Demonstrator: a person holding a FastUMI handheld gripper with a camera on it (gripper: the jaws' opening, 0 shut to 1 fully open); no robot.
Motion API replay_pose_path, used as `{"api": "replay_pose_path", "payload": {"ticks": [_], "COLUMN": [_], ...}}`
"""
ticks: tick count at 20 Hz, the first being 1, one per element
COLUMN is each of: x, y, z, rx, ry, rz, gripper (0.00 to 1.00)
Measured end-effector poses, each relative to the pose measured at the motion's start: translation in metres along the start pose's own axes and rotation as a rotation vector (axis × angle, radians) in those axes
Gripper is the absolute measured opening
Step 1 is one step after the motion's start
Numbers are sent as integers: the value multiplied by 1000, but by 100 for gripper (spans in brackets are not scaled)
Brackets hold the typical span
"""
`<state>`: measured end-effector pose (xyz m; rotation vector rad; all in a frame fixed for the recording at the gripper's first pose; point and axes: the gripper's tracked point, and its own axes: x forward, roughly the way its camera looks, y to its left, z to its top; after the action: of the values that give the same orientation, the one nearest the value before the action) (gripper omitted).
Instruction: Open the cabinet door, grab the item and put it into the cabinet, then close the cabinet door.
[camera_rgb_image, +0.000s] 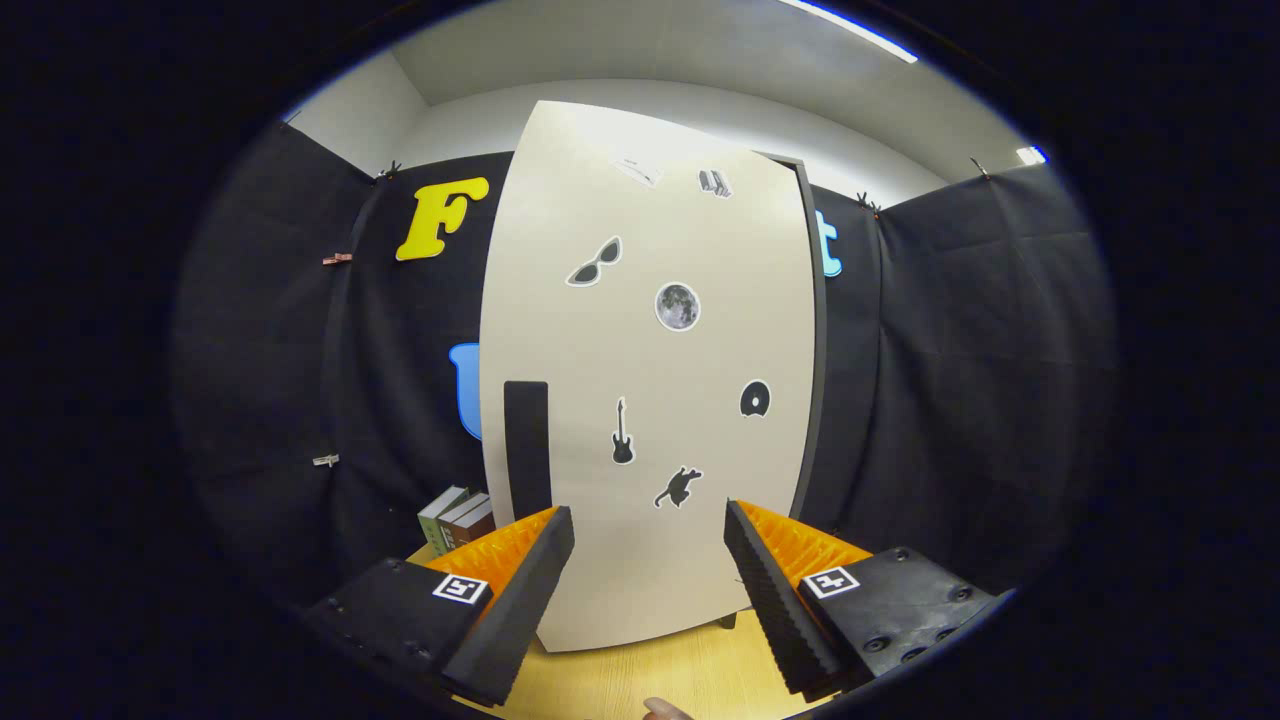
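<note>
Gripper view shows the gripper (650, 560) released, fingers spread before the shut cabinet door (650, 400), books (458, 518) at eight o'clock beside it, so this fits either pre-opening or after closing.

Your cabinet door (650, 380) reads cream-white, dotted with black-and-grey stickers: sunglasses (595, 263), moon (677, 306), guitar (622, 433). Its handle (527, 445) is black. At 7 o'clock of it, you have green and brown books (457, 520) on a light wood-grain desk (660, 680).
</note>
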<state>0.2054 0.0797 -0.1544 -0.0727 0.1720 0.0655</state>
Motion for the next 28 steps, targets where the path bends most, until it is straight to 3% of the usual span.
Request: {"api": "replay_pose_path", "payload": {"ticks": [28], "x": [14], "y": [2], "z": [2], "rx": [-2], "ry": [-4], "rz": [34], "gripper": [98]}}
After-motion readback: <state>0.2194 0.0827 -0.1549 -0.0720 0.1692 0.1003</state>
